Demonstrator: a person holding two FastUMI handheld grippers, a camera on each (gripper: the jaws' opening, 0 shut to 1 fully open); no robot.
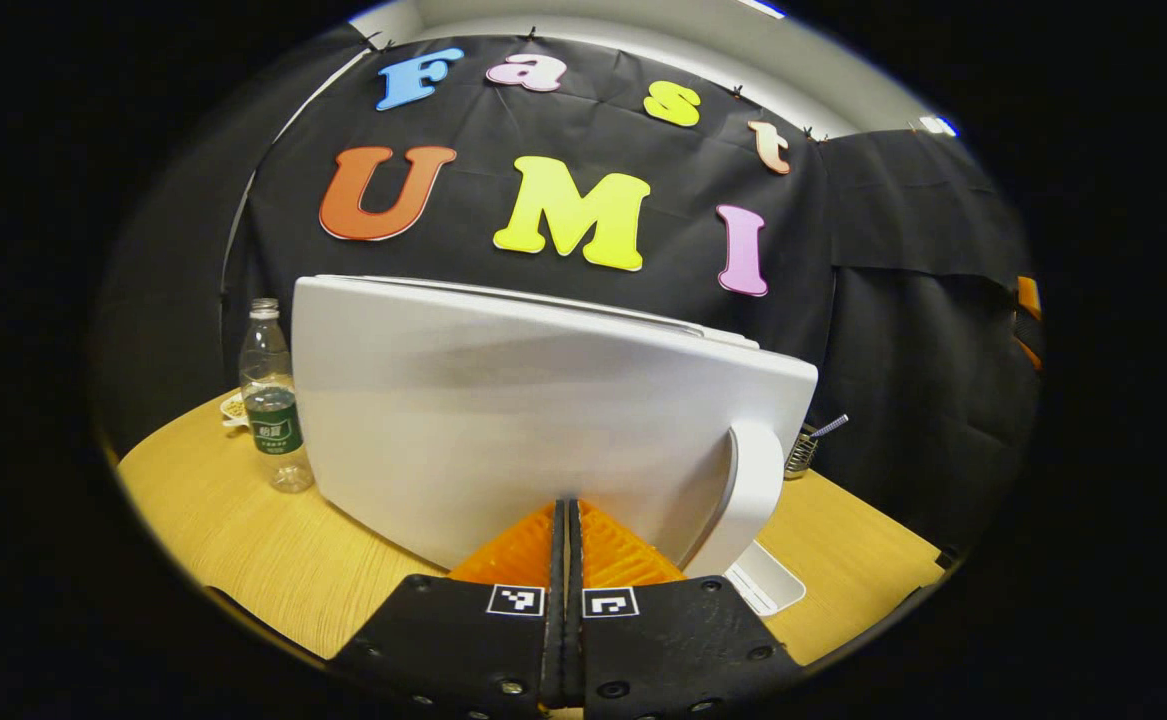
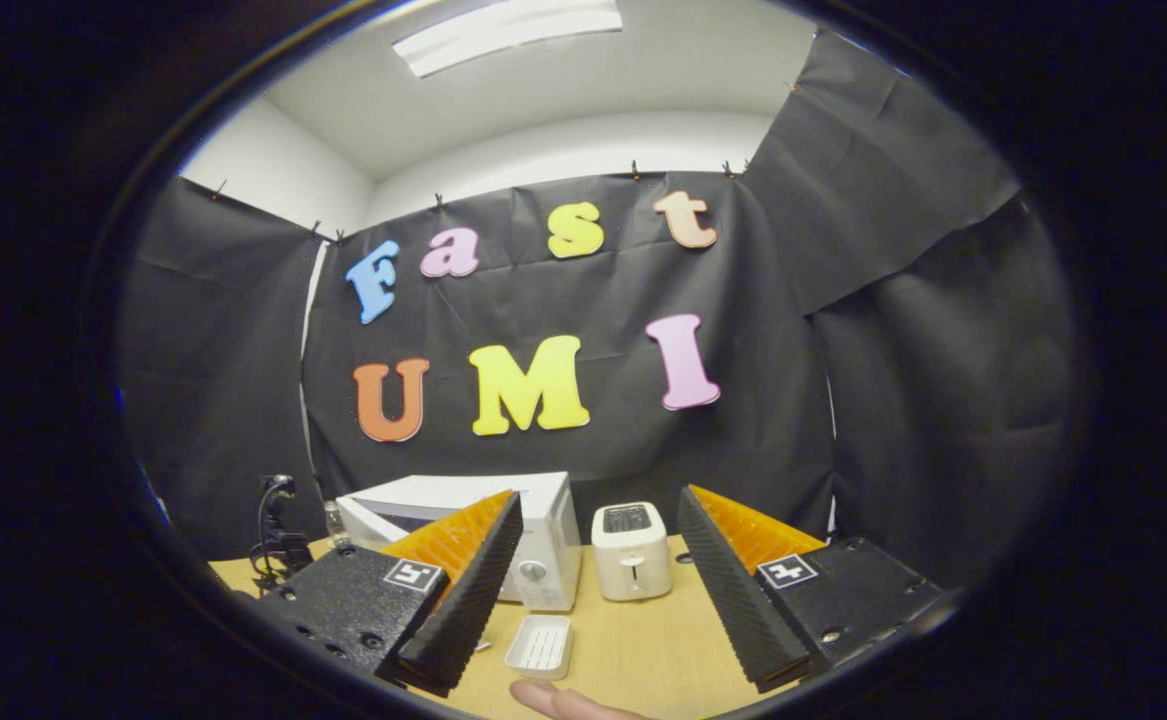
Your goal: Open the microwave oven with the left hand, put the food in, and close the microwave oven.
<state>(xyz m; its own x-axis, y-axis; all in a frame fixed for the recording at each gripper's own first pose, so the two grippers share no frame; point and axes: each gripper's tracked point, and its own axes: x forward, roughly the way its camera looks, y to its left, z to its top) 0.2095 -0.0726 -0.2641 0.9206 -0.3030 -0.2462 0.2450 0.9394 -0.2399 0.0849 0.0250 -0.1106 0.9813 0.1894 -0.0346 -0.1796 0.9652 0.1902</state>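
so the left gripper (image 1: 565, 540) has its fingers pressed together with nothing between them, right up against the white microwave (image 1: 543, 420) door, just beside the door handle (image 1: 748, 495). A water bottle (image 1: 271, 400) stands on the wooden table (image 1: 243, 540) next to it. The right gripper (image 2: 593, 570) hangs well back, fingers spread wide and empty, microwave and a white toaster (image 2: 630, 550) far ahead, small white tray (image 2: 540, 645) nearer

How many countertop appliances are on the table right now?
2. The microwave stands at the back left of the table, and the toaster stands just right of it. Others may be hidden behind the gripper fingers.
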